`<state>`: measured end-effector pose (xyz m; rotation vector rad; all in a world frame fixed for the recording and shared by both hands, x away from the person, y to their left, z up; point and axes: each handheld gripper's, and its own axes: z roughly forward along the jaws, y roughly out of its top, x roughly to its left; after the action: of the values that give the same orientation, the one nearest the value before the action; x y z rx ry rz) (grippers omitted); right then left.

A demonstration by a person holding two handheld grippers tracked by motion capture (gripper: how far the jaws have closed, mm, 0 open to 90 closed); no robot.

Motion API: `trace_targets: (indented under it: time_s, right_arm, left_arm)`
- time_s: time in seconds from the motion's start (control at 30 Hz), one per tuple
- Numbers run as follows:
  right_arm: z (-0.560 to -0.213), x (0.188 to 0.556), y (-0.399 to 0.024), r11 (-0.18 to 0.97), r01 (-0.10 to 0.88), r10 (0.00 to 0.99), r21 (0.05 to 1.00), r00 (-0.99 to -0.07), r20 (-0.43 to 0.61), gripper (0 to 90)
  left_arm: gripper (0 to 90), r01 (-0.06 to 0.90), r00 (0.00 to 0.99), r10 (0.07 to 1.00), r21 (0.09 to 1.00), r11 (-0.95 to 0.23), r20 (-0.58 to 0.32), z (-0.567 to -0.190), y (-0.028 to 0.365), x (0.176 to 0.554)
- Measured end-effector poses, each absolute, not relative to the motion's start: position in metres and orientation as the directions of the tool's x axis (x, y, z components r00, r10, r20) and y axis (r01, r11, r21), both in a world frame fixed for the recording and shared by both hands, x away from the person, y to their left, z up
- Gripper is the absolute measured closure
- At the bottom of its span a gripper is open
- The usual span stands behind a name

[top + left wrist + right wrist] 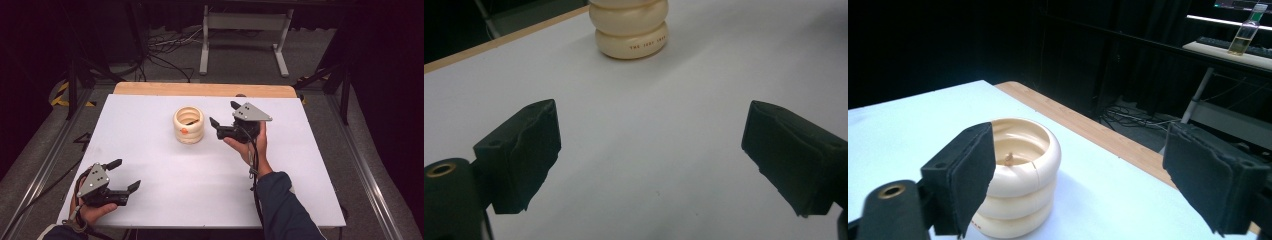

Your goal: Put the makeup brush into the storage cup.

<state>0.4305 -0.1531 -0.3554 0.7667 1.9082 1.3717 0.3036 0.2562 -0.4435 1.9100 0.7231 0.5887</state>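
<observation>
A cream ribbed ring-shaped cup (188, 124) stands upright near the middle of the white table top (165, 165); it also appears as the cup (630, 30) far ahead in the left gripper view and the cup (1020, 175) close in the right gripper view. Something small lies inside it. My right gripper (224, 114) hovers open just right of the cup, its jaws wide apart and empty. At the near left corner my left gripper (125, 175) rests open, nothing between its fingers (524, 150).
A bare wooden strip (205, 89) runs along the table's far edge. Beyond it are a white metal stand (245, 30) and cables on the floor. A bottle (1245, 32) stands on a distant desk in the right gripper view.
</observation>
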Motion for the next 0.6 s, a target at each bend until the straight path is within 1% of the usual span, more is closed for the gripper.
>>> trace_targets:
  time_s: [0.07, 0.37, 0.47, 0.6]
  right_arm:
    - [-0.355, 0.430, -0.154, 0.285, 0.082, 0.773, 0.955, -0.608, -0.179, 13.7]
    - [-0.353, 0.421, -0.159, 0.317, 0.071, 0.776, 0.946, -0.593, -0.216, 7.2]
    - [-0.353, 0.418, -0.161, 0.315, 0.066, 0.770, 0.947, -0.601, -0.214, 5.4]
    - [-0.355, 0.412, -0.162, 0.342, 0.056, 0.758, 0.938, -0.606, -0.240, 3.7]
  left_arm:
    - [9.6, 0.230, 0.706, 0.703, 0.909, -0.349, 0.092, -0.443, 0.256, 0.304]
    - [9.7, 0.229, 0.699, 0.709, 0.910, -0.346, 0.094, -0.443, 0.257, 0.303]
    - [9.6, 0.230, 0.701, 0.707, 0.909, -0.347, 0.092, -0.443, 0.256, 0.303]
    - [9.5, 0.233, 0.705, 0.702, 0.905, -0.356, 0.095, -0.443, 0.255, 0.304]
